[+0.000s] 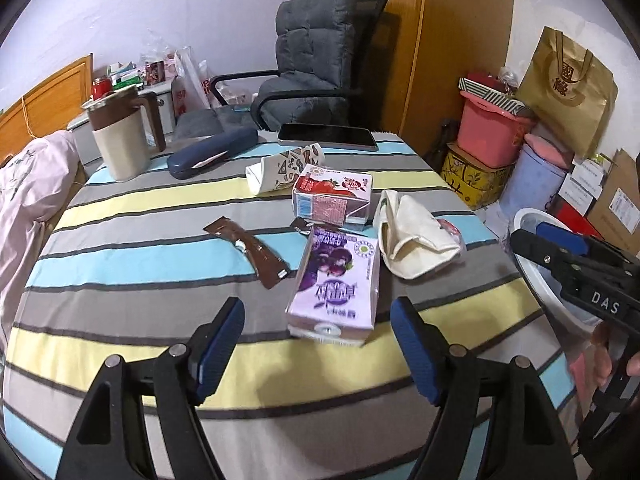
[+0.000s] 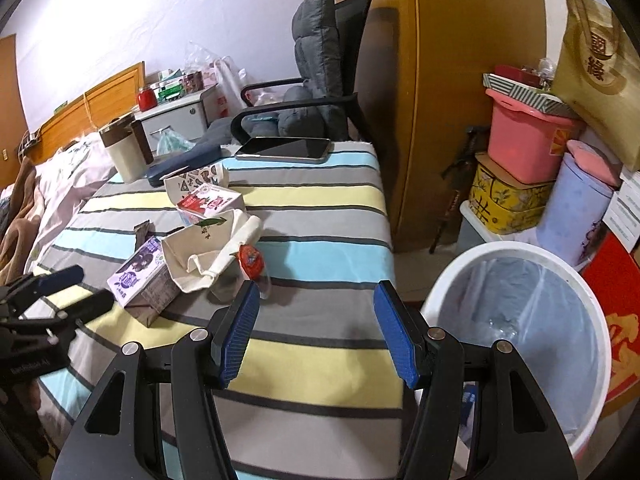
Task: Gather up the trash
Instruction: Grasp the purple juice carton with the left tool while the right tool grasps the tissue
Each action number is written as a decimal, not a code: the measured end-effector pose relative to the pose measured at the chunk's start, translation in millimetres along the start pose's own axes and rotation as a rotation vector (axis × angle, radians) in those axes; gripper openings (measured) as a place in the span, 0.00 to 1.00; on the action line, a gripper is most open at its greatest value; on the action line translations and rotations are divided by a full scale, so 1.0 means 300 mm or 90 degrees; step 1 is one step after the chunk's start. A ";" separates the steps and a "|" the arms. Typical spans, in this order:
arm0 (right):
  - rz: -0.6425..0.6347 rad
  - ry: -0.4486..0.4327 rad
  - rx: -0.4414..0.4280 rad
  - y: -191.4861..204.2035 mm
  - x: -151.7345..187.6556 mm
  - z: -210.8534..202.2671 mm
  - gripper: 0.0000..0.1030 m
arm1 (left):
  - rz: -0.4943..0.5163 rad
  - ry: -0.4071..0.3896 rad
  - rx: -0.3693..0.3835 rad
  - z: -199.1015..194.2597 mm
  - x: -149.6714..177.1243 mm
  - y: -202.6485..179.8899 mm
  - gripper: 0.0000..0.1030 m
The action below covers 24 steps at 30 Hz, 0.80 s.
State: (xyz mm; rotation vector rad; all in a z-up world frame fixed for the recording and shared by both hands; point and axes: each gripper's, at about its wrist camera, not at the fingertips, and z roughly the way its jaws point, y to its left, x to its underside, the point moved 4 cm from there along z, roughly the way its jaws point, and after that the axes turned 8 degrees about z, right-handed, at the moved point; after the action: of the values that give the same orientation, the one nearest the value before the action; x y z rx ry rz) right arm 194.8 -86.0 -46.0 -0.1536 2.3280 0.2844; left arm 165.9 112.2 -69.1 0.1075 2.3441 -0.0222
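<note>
1. On the striped desk [image 1: 132, 264] lie a purple juice carton [image 1: 336, 280], a red strawberry carton [image 1: 332, 196], a brown torn sachet [image 1: 250, 250] and a cream canvas pouch [image 1: 412, 236], all near each other.
2. Farther back stand a beige-and-brown jug [image 1: 120, 136], a dark blue glasses case [image 1: 212, 152], a black phone [image 1: 328, 136] and a patterned white pouch [image 1: 284, 166].
3. A small red wrapper [image 2: 252, 258] lies touching the cream pouch's right edge.
4. The left gripper [image 1: 318, 340] is wide apart and empty; the purple carton lies just ahead, between the lines of its fingers, untouched.
5. The right gripper [image 2: 316, 332] is wide and empty over the desk's right edge; the white plastic-lined bin [image 2: 592, 320] stands just to its right, on the floor.
</note>
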 end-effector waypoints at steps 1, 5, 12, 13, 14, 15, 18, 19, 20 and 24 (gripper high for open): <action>0.001 0.001 -0.001 0.002 -0.003 0.005 0.59 | 0.003 0.002 0.003 0.011 -0.006 -0.002 0.75; 0.001 0.005 -0.002 0.011 -0.012 0.021 0.59 | 0.017 0.018 0.010 0.055 -0.022 -0.006 0.75; -0.003 0.013 -0.010 0.033 -0.029 0.054 0.59 | 0.036 0.038 0.017 0.115 -0.035 -0.012 0.75; -0.004 0.014 -0.013 0.036 -0.032 0.059 0.59 | 0.039 0.037 0.017 0.117 -0.034 -0.013 0.73; -0.004 0.015 -0.014 0.040 -0.036 0.063 0.59 | 0.042 0.038 0.020 0.118 -0.034 -0.014 0.66; -0.006 0.015 -0.017 0.044 -0.038 0.066 0.59 | 0.045 0.038 0.024 0.118 -0.034 -0.014 0.60; -0.009 0.018 -0.023 0.057 -0.046 0.079 0.59 | 0.048 0.039 0.029 0.116 -0.033 -0.014 0.55; -0.009 0.020 -0.027 0.062 -0.049 0.086 0.59 | 0.047 0.038 0.029 0.116 -0.032 -0.011 0.55; -0.007 0.025 -0.030 0.068 -0.051 0.094 0.59 | 0.043 0.037 0.028 0.113 -0.031 -0.007 0.55; -0.006 0.038 -0.046 0.086 -0.055 0.115 0.59 | 0.020 0.031 0.020 0.099 -0.025 0.027 0.55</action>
State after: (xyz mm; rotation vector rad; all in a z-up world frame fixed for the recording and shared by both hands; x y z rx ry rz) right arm 225.1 -51.9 -53.4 -0.2103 2.3763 0.3640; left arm 193.0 118.3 -84.5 0.1625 2.3914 -0.0415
